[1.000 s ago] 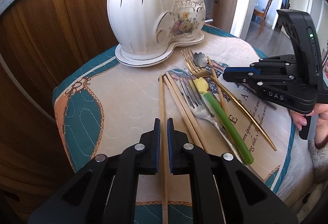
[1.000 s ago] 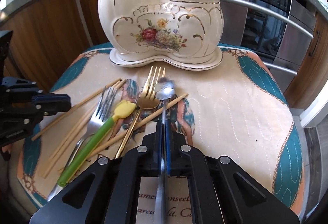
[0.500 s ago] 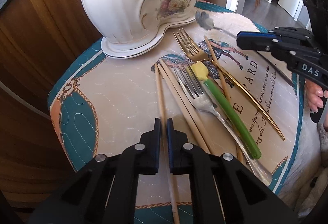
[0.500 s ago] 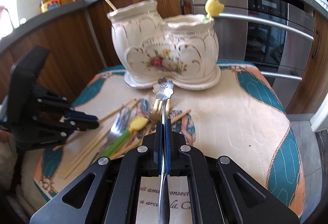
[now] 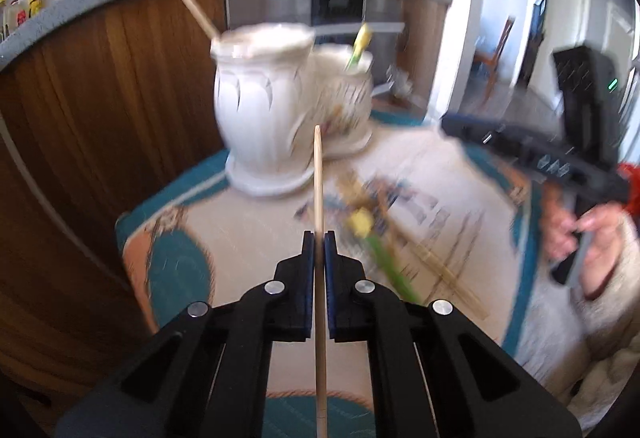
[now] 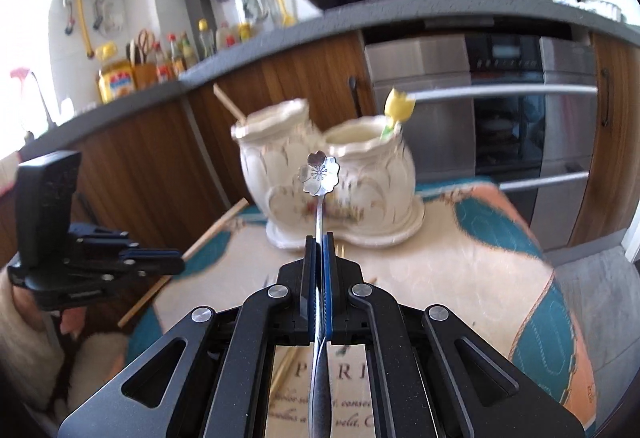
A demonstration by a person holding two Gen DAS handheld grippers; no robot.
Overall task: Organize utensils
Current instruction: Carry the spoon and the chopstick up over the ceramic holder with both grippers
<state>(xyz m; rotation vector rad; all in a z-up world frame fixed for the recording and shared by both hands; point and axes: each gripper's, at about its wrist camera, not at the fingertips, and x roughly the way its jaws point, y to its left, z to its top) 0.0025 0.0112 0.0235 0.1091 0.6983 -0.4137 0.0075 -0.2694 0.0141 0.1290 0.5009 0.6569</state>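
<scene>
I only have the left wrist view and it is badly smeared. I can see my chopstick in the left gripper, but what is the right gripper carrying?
Observer: The right gripper is shut on a silver spoon with a flower-shaped end, pointing toward the ceramic holder.
Operator: What is that yellow thing in the holder's lower cup?
Observer: A yellow tulip-shaped utensil top on a green stem, leaning against the rim on the oven side.
Operator: Is that cup otherwise full?
Observer: From the right wrist view its mouth looks pale and open beside the tulip; its depth is hidden.
Operator: And my chopstick?
Observer: The chopstick sticks out of both ends of the left gripper, clear of the cloth.
</scene>
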